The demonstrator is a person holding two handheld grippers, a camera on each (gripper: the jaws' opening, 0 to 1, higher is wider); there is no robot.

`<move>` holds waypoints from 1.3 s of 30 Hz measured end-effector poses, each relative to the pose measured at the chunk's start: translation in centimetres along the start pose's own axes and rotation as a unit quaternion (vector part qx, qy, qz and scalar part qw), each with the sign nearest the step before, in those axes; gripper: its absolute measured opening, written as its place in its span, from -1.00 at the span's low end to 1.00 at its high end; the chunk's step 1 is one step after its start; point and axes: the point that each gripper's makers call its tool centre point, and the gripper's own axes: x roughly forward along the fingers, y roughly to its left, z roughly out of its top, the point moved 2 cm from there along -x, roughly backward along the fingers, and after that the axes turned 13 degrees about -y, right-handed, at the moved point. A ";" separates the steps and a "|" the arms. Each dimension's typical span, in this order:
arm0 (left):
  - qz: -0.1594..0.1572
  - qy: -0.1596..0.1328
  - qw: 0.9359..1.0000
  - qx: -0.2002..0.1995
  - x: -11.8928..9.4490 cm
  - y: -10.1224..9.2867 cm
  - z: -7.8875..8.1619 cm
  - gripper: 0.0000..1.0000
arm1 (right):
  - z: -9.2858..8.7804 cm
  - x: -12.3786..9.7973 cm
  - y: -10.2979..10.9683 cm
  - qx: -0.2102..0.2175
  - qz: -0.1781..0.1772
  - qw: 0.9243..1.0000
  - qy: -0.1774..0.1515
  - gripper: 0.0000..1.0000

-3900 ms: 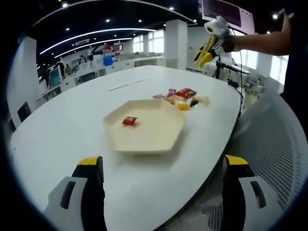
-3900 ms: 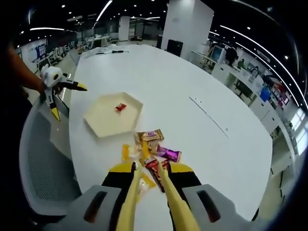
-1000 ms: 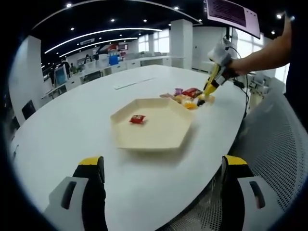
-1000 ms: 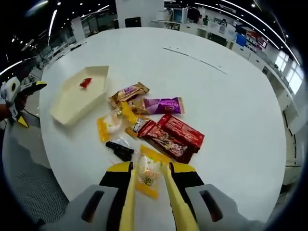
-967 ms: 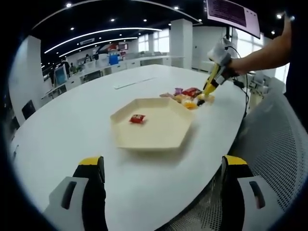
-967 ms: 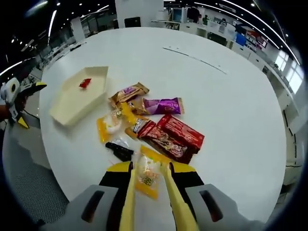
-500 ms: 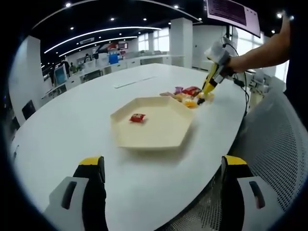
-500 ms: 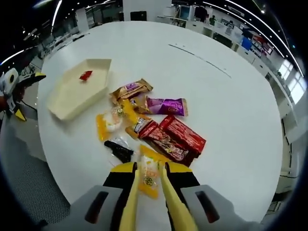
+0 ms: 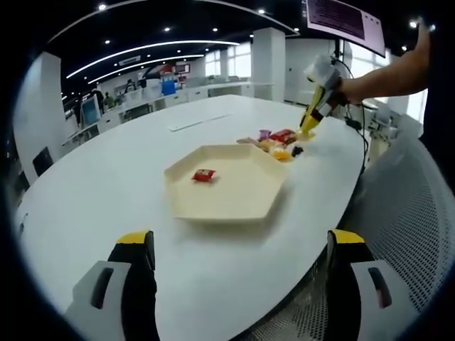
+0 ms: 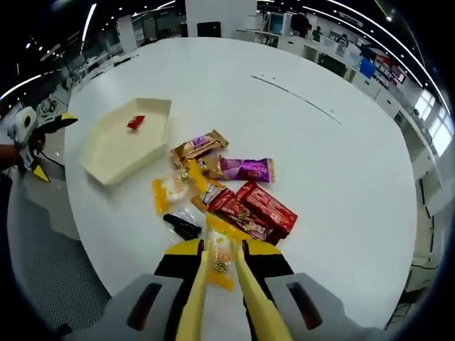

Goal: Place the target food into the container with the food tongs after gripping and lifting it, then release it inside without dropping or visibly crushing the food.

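Right gripper view: tongs (image 10: 217,264) pinch the orange snack packet (image 10: 220,259); lift gently, carry it to the tray (image 10: 106,170).

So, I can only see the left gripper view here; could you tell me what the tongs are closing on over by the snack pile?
Observer: The right gripper has its yellow tongs on either side of a yellow-orange packet.
Operator: Is anything crowding that packet?
Observer: A small black packet lies just beside it.
Operator: And what is next to the tray?
Observer: A brown wrapper lies closest to the cream tray, apart from its rim.
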 end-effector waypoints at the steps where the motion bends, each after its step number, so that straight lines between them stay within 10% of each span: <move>1: 0.000 -0.001 1.000 -0.001 0.0 0.0 0.0 0.94 | 0.4 -0.3 0.0 0.001 0.000 1.000 -0.003 -0.60; 39: 0.005 -0.025 1.000 -0.010 -0.1 0.2 0.8 0.99 | 11.3 -0.4 4.1 -0.120 0.075 0.989 -0.032 -0.59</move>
